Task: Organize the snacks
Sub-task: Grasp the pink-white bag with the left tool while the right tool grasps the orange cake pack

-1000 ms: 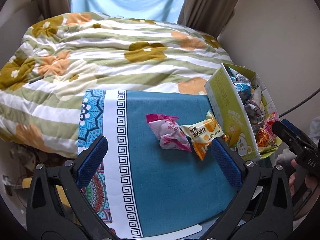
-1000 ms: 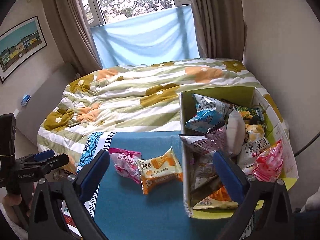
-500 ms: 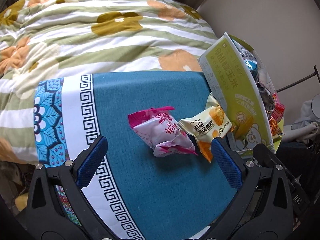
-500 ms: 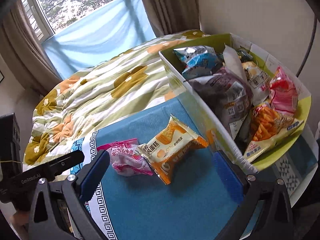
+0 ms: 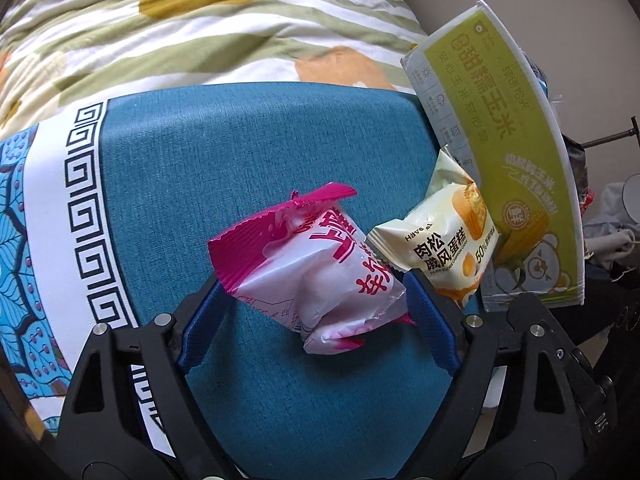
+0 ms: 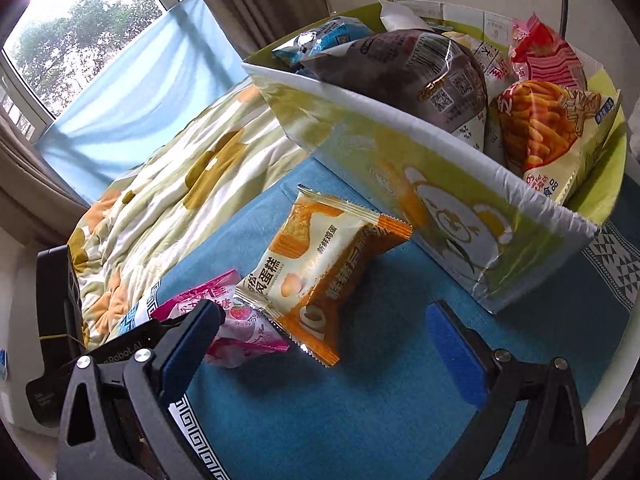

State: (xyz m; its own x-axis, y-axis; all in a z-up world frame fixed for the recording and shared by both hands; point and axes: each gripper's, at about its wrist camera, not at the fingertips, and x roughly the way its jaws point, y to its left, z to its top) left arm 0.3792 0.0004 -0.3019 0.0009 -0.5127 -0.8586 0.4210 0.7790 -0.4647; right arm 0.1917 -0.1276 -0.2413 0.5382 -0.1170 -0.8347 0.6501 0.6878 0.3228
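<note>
A pink-and-white snack packet (image 5: 312, 276) lies on the blue tablecloth (image 5: 240, 152). My left gripper (image 5: 316, 304) straddles it, and its jaws are closing with the packet between the blue pads, which sit right at its edges. A cream-and-orange cake packet (image 5: 440, 248) lies just to its right, against the green carton (image 5: 516, 152). In the right wrist view my right gripper (image 6: 324, 320) hangs open just over the near end of the cake packet (image 6: 320, 264), touching nothing. The pink packet (image 6: 236, 320) shows beside its left finger.
The green carton (image 6: 440, 176) holds several snack bags, among them a dark one (image 6: 420, 68) and a fries bag (image 6: 548, 128). A flowered striped quilt (image 5: 180, 28) lies on the bed behind the table. The table's rim (image 6: 608, 392) curves at the right.
Both grippers have come down close to the table. The left jaws have narrowed around the pink packet. The right gripper has rolled, so the carton now looks tilted.
</note>
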